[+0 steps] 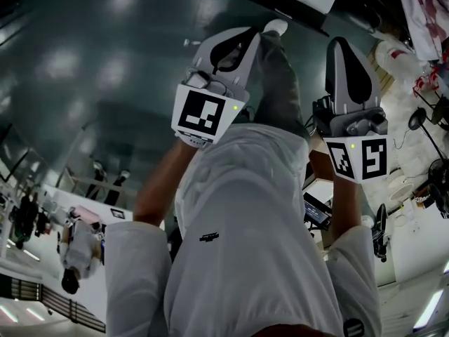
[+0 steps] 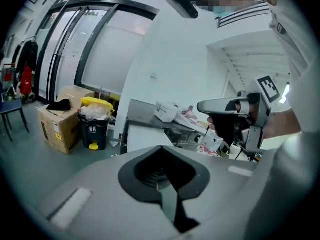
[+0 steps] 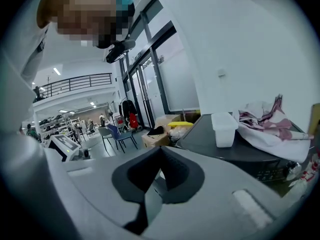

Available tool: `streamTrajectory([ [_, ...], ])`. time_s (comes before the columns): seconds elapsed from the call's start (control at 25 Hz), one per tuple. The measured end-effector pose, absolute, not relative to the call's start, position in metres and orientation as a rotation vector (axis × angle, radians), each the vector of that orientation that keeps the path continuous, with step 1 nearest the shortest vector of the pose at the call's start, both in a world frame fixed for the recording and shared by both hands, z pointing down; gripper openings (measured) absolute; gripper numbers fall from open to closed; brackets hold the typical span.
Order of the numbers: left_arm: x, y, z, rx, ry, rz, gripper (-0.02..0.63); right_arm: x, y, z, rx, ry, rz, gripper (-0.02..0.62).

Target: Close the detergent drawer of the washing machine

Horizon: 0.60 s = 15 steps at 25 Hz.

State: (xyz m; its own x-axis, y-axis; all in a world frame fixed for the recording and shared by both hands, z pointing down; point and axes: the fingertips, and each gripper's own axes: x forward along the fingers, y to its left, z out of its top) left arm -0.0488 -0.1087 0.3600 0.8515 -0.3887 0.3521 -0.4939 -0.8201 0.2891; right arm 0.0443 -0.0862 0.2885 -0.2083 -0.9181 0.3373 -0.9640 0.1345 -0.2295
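No detergent drawer shows in any view. A dark-topped machine (image 3: pixel 210 140) stands ahead to the right, carrying a white tub (image 3: pixel 223 129) and crumpled laundry (image 3: pixel 270 124); in the left gripper view the same machine (image 2: pixel 142 109) lies well beyond the jaws. My left gripper (image 1: pixel 270 28) and right gripper (image 1: pixel 340 44) are held side by side in front of the person's white shirt (image 1: pixel 238 230), far from the machine. The left gripper (image 2: pixel 161 159) is shut on nothing, as is the right gripper (image 3: pixel 160 171). The right gripper (image 2: pixel 202 106) also shows in the left gripper view.
A black bin with a yellow lid (image 2: pixel 95 124) and a cardboard box (image 2: pixel 57 126) stand by the glass wall at left. Blue chairs (image 3: pixel 117 134) sit further off. Stands and cables (image 1: pixel 421 160) crowd the floor on the right.
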Motion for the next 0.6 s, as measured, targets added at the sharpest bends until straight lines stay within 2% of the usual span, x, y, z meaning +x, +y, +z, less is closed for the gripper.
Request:
streamTrajectory([
  [0.6,-0.024,-0.103,0.413,2.637,-0.708,0.425,0.014,0.055,-0.068,0.326,1.962,-2.218,0.709,-0.005],
])
